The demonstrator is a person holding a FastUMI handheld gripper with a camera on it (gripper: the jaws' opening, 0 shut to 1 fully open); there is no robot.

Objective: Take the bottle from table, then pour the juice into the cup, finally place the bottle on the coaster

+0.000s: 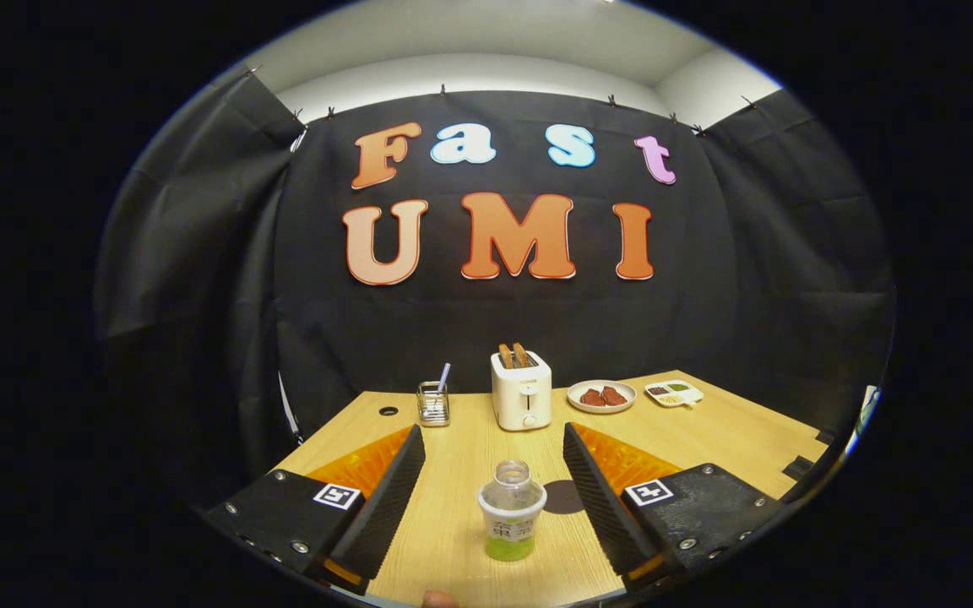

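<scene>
A small clear bottle point(511, 511) with a white label and green juice at its base stands upright on the wooden table point(706, 439), uncapped as far as I can tell. It sits between the two fingers of my gripper point(493, 439), with a gap on each side. The gripper is open and touches nothing. A dark round coaster point(563, 497) lies flat on the table just right of the bottle, partly hidden by the right finger point(600, 494). A clear glass cup point(433, 403) holding a striped straw stands farther back, beyond the left finger point(385, 498).
A white toaster point(521, 391) with two toast slices stands at the back centre. To its right lie a plate point(601, 396) with brown food and a small divided dish point(674, 393). A round hole point(388, 411) sits near the table's back left corner.
</scene>
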